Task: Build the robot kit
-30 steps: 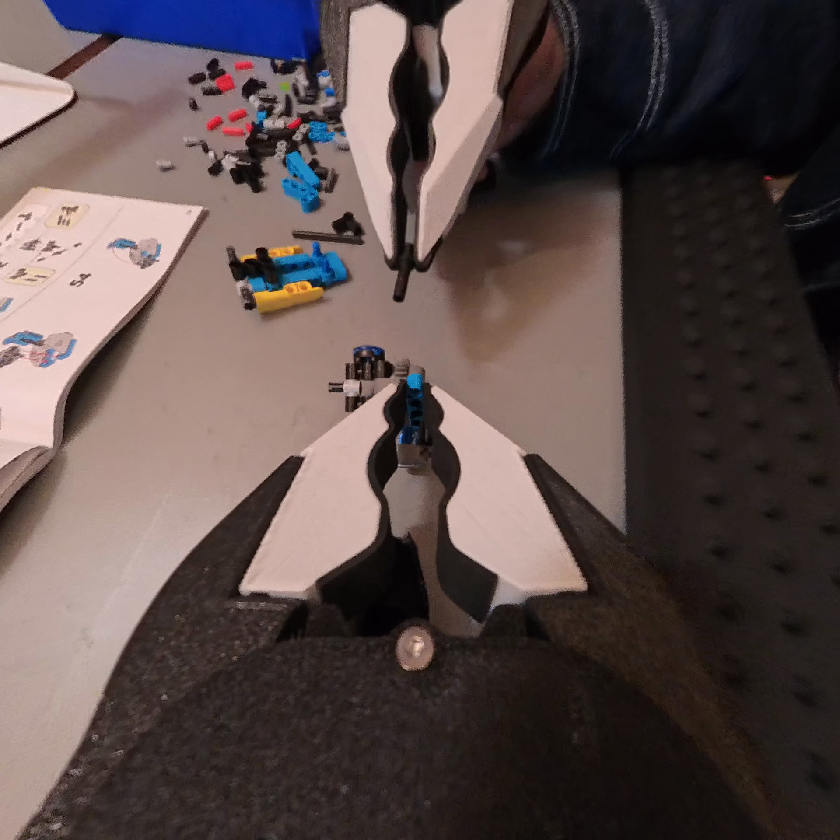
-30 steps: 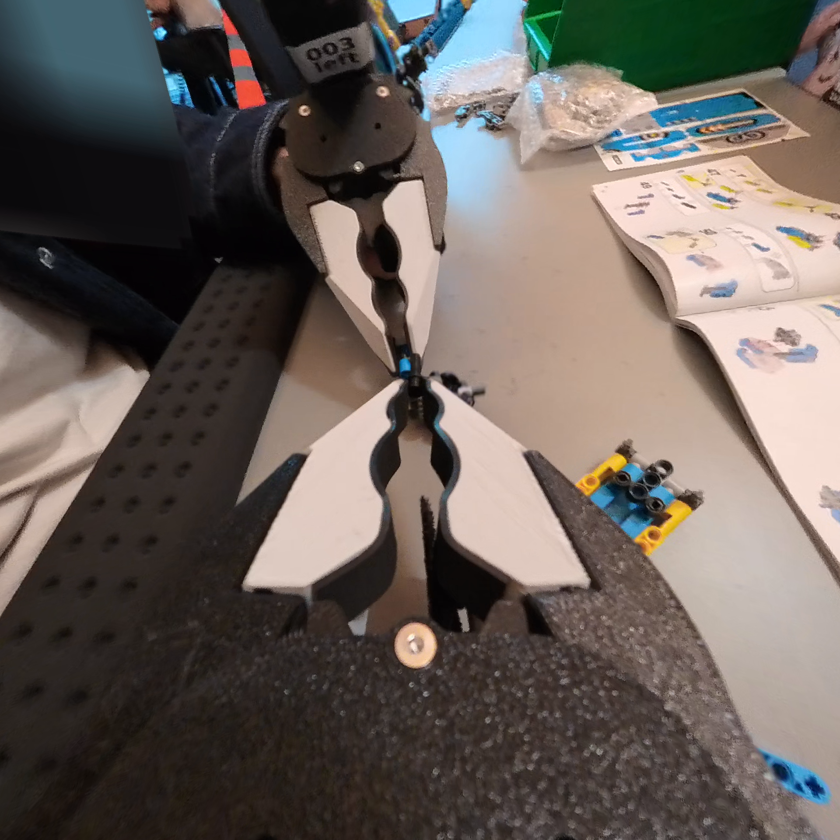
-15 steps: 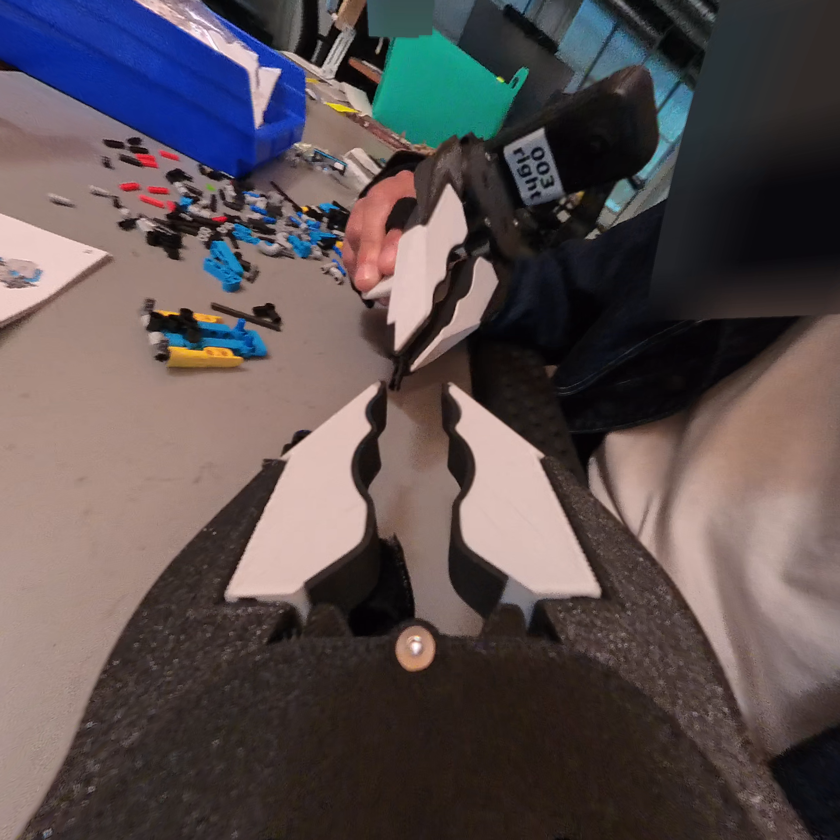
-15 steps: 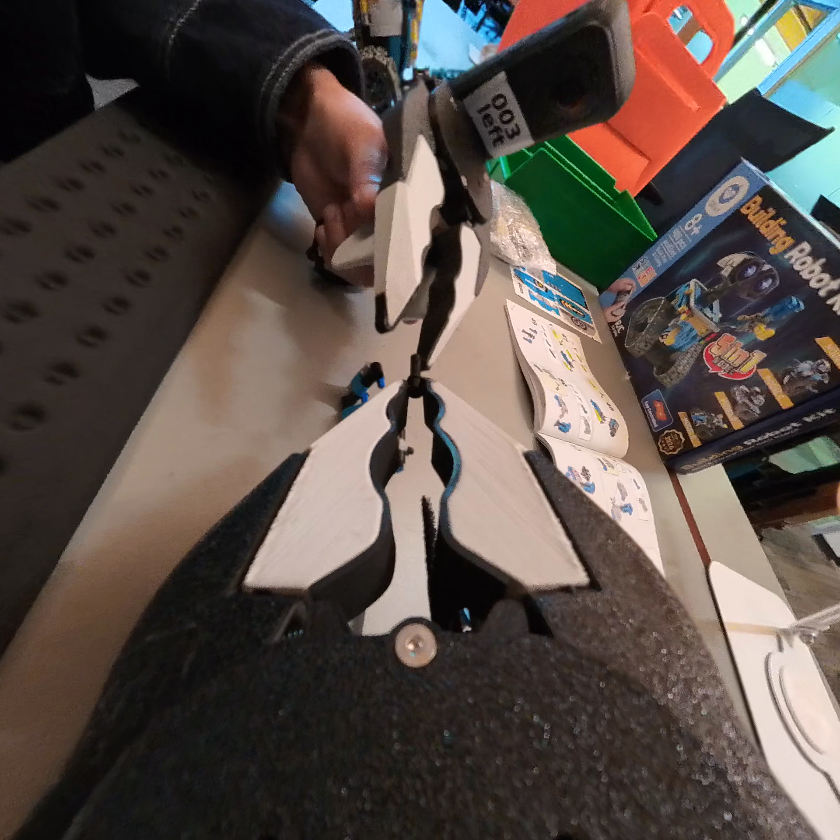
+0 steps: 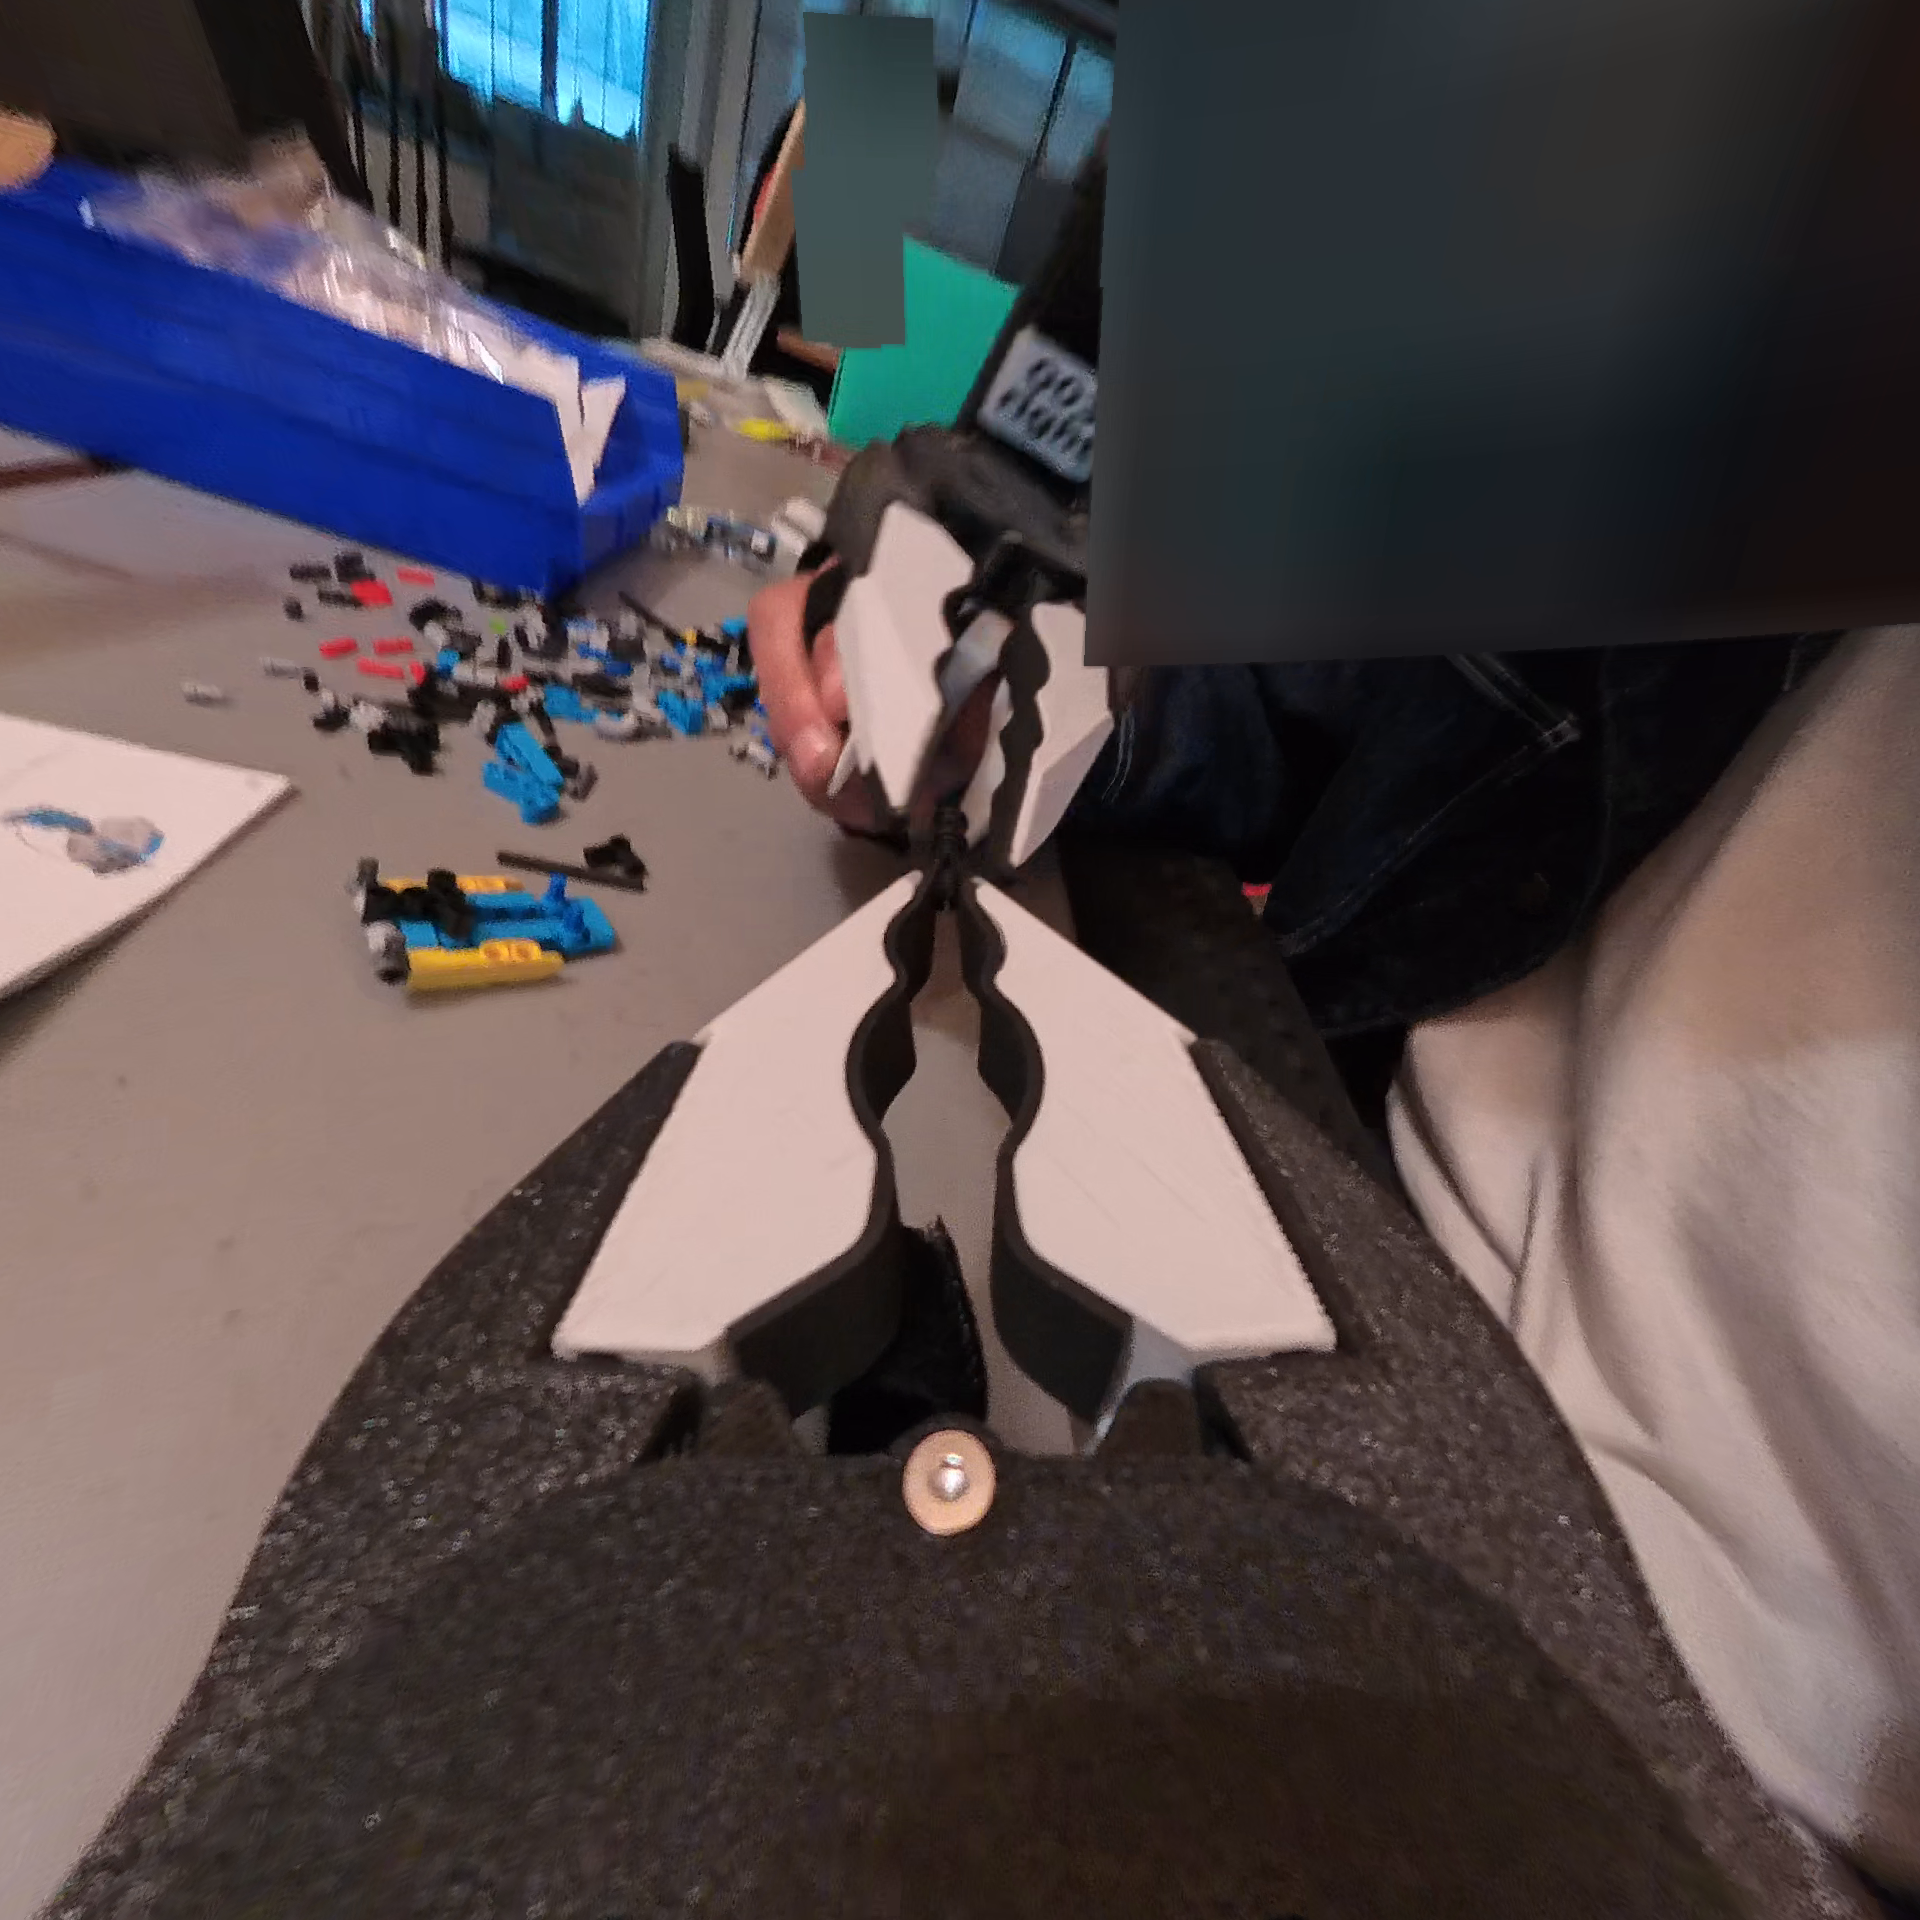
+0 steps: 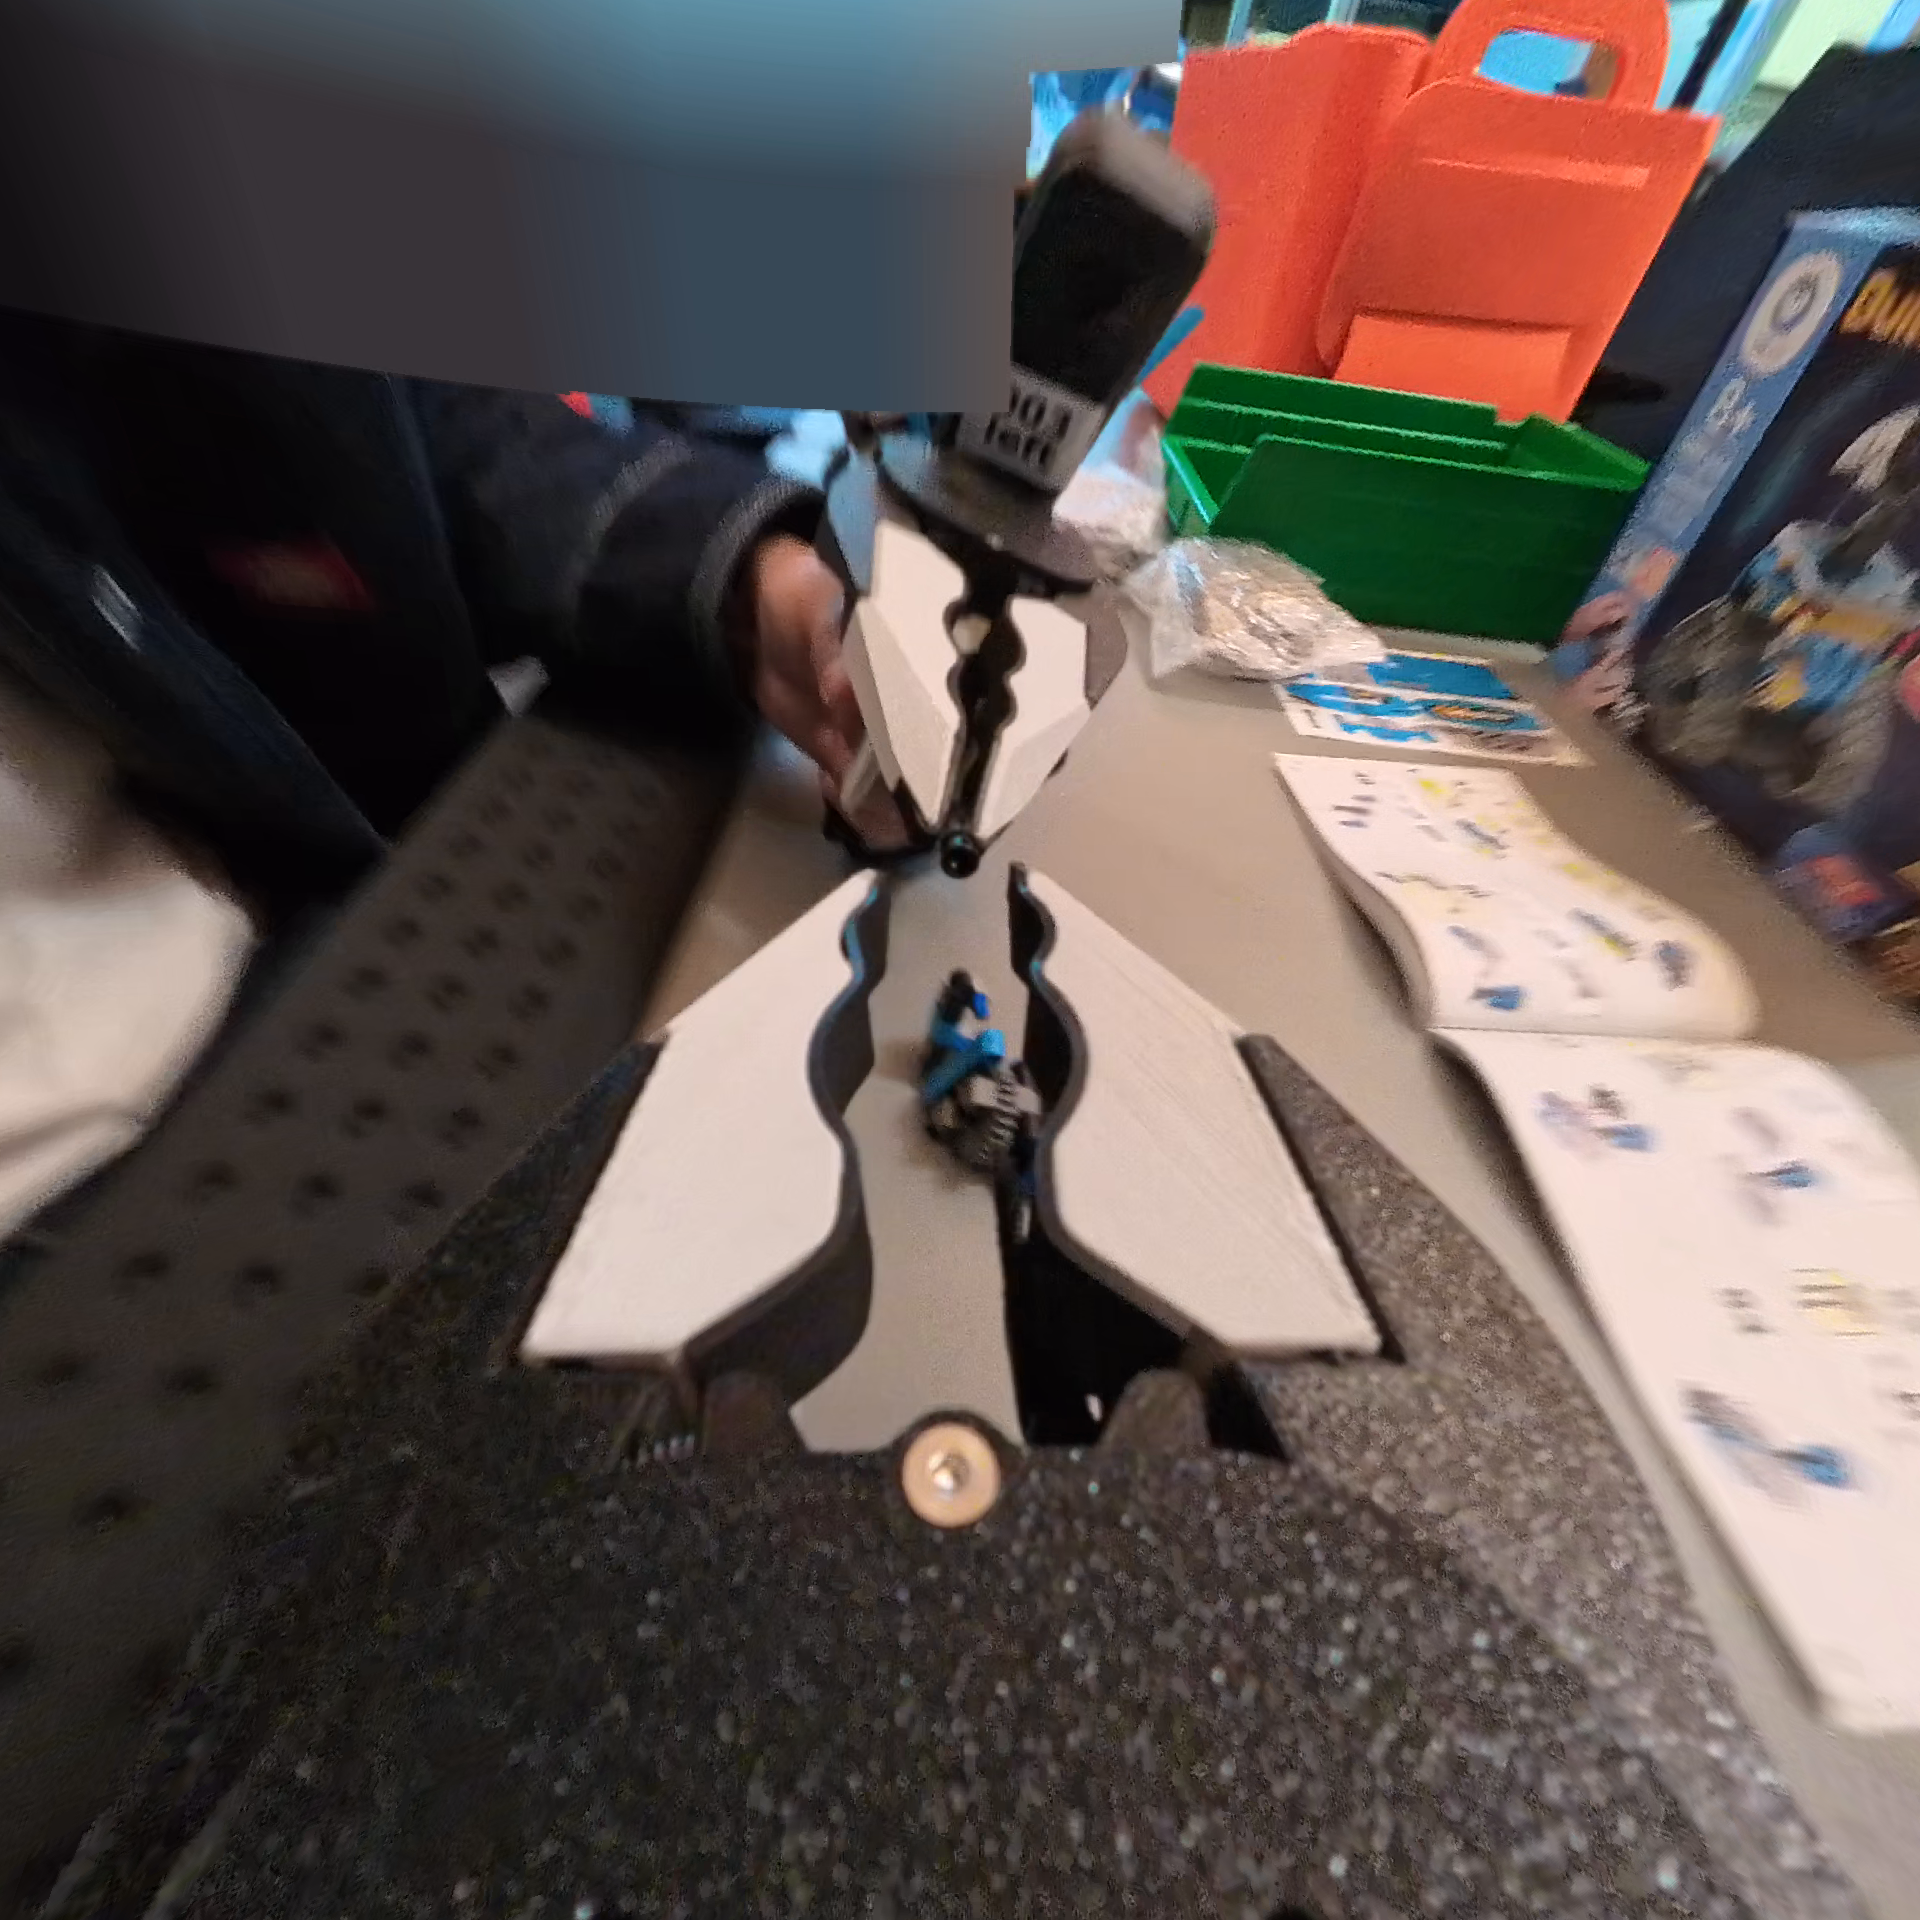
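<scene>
Left gripper (image 5: 948,896): white fingers drawn together at the tips, pinching a short black rod (image 5: 948,847) that sticks out forward; in the right wrist view the rod's round end (image 6: 956,854) shows just below those tips. Right gripper (image 6: 945,883): fingers spread apart, nothing between them; it faces the left gripper tip to tip, and the rod's end sits just beyond its fingertips (contact cannot be told). Small blue-and-black built piece (image 6: 971,1081): lying on the grey table (image 5: 208,1143), seen through the gap between the right gripper's fingers, nearer the right-hand one, blurred. One hand (image 6: 800,665) grips the left gripper's handle, another hand (image 5: 800,707) the right one's. Yellow-and-blue built piece (image 5: 483,925): on the table, well to the left of the grippers. Scatter of loose black, blue and red parts (image 5: 520,675): behind it, before a blue bin (image 5: 312,416). Open booklet (image 6: 1507,914): to the side, pages up. Behind it, a printed sheet (image 6: 1413,707), a clear bag (image 6: 1236,603), a green bin (image 6: 1403,499), an orange carton (image 6: 1455,229) and a printed box (image 6: 1787,623). Black perforated strip (image 6: 312,1039): along the table's near edge.
</scene>
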The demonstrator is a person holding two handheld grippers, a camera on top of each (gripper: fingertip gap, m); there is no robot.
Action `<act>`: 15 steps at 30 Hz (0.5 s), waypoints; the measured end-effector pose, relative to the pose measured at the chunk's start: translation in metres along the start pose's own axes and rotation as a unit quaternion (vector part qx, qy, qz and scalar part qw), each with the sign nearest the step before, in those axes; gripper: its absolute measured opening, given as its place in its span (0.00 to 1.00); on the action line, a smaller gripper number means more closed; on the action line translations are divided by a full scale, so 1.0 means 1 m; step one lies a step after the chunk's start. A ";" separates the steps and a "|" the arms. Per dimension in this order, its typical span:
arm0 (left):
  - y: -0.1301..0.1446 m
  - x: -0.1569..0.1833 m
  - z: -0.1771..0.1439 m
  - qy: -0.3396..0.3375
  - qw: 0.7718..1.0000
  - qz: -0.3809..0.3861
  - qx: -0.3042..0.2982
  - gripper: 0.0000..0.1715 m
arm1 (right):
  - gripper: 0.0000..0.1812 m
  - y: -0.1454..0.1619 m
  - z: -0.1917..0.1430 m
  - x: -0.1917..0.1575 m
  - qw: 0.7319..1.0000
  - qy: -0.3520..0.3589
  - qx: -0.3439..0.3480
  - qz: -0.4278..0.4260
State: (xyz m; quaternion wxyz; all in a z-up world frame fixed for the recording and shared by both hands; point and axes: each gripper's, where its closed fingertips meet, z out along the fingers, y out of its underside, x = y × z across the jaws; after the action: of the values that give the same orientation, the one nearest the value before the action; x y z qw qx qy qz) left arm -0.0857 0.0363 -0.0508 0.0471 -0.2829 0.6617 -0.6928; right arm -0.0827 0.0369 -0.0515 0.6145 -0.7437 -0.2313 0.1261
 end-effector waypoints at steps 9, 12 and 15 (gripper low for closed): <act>-0.030 0.015 -0.010 0.046 0.994 0.018 0.101 0.02 | 0.16 -0.029 0.008 -0.005 0.971 -0.055 0.081 0.216; -0.033 0.014 -0.011 0.050 0.992 0.007 0.114 0.02 | 0.13 -0.037 0.007 -0.008 0.969 -0.049 0.103 0.221; -0.035 0.013 -0.012 0.060 0.991 -0.008 0.122 0.02 | 0.12 -0.042 0.003 -0.004 0.971 -0.032 0.114 0.210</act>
State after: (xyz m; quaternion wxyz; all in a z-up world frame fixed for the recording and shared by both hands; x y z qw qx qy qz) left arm -0.0913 0.0450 -0.0132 0.0361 -0.2386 0.5712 -0.7845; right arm -0.0956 0.0425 -0.0121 0.6472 -0.6963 -0.0735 0.3014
